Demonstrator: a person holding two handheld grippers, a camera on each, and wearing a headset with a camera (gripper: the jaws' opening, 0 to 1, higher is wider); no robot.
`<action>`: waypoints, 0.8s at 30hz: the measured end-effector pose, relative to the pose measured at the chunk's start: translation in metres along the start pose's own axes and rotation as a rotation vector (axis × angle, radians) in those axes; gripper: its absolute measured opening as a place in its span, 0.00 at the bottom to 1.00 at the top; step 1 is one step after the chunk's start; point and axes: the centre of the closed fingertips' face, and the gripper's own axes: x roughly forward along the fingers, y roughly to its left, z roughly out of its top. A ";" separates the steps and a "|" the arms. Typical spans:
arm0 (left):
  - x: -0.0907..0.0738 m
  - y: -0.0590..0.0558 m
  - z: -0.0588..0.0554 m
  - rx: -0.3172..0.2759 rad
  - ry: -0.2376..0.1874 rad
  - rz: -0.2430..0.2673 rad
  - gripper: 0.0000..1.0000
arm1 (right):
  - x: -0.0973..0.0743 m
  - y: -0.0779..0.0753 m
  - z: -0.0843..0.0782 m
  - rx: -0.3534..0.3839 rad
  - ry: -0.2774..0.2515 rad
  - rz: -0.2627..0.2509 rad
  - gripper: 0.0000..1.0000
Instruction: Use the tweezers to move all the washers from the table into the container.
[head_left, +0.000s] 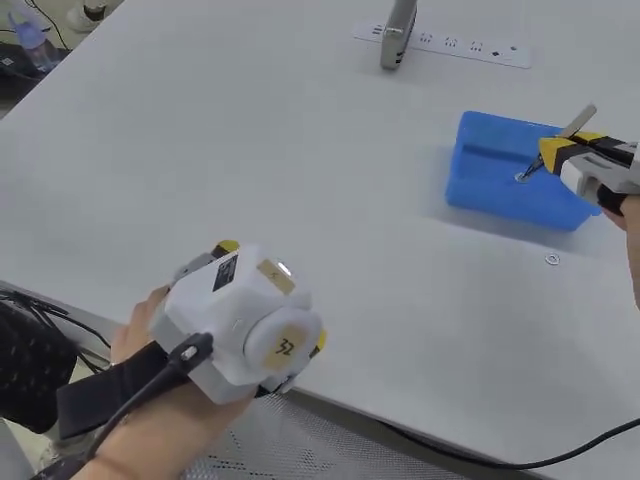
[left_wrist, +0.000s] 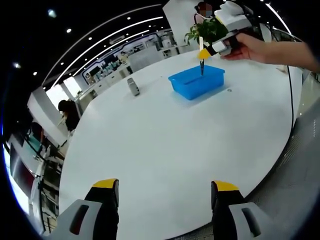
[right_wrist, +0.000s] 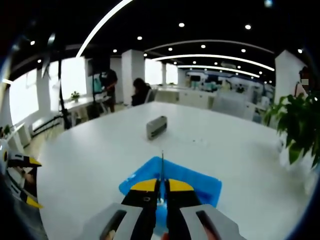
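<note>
A white bench is seen from above. The right tool is held over a blue container, and its yellow-tipped jaws are pressed together on a pair of tweezers. The tweezers are angled down from this tool, with their tips lowered inside the container. Whether a washer is pinched at the tips cannot be told. One small washer is seen lying on the bench, just outside the container's near wall and on the person's side of the right tool. The left tool is held well apart from the container, near the bench's front edge. Its jaws are spread wide with nothing between them. A power strip is laid far beyond both tools.
</note>
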 end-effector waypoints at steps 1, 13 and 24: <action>0.000 0.000 0.000 -0.001 0.000 -0.001 0.77 | 0.001 0.000 -0.002 0.000 0.005 -0.001 0.02; -0.004 0.000 0.001 0.003 0.004 0.000 0.76 | 0.014 -0.005 -0.033 0.025 0.067 -0.017 0.02; -0.005 0.001 0.000 0.002 0.006 0.002 0.76 | 0.019 -0.005 -0.046 0.018 0.088 -0.015 0.02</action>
